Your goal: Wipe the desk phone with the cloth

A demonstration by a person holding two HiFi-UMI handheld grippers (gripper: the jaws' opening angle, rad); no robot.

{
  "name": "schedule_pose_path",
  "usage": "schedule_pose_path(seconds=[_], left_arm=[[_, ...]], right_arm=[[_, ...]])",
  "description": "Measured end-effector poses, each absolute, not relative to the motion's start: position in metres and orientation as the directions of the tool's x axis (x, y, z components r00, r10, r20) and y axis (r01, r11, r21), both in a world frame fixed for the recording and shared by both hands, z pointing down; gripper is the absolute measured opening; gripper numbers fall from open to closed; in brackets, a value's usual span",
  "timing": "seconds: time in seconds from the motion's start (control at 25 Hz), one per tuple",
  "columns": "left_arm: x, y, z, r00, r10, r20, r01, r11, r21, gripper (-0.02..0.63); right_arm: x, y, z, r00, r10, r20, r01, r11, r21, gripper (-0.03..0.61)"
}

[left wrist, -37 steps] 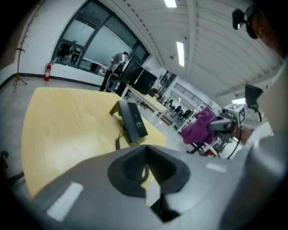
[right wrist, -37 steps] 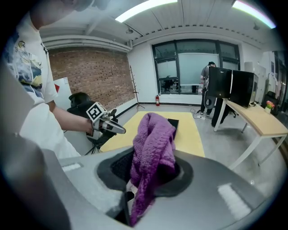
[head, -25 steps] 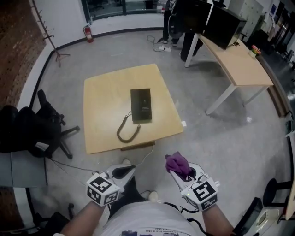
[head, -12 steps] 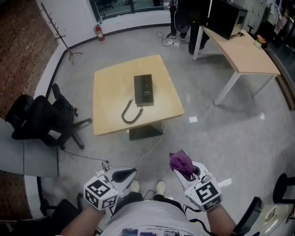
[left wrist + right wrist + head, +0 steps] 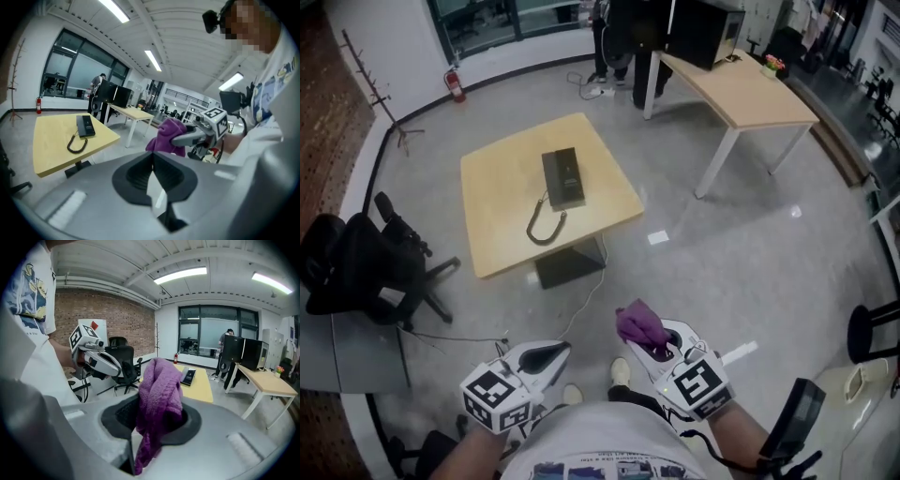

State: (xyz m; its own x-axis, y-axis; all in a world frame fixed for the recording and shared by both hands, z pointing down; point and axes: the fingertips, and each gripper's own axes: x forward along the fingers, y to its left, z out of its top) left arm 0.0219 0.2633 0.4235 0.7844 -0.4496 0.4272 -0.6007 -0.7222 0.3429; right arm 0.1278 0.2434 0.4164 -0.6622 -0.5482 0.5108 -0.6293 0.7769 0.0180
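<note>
Black desk phone [image 5: 563,176] — long axis away, cord [image 5: 542,225] nearest

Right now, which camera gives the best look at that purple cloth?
The right gripper view: the purple cloth fills its centre, clamped in the right gripper. The head view shows a small bunch from above; the left gripper view shows it sideways.
</note>
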Motion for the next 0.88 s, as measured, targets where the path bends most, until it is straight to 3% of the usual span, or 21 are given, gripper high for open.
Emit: schedule_pose_path(seconds=[0.4, 0.88], left_arm=[[-0.033, 0.315, 0.425, 0.811, -0.417, 0.410, -0.565, -0.739, 0.367, 0.006], [-0.043, 0.344, 0.436, 0.831, -0.370, 0.416, -0.527, -0.763, 0.375, 0.006]], right_arm=[[0.056, 0.295, 0.405, -0.652, -0.533, 0.539, -0.595, 0.800, 0.072, 0.106], [0.035, 0.332, 0.403, -0.634, -0.554, 0.540, -0.604, 0.790, 0.102, 0.104]])
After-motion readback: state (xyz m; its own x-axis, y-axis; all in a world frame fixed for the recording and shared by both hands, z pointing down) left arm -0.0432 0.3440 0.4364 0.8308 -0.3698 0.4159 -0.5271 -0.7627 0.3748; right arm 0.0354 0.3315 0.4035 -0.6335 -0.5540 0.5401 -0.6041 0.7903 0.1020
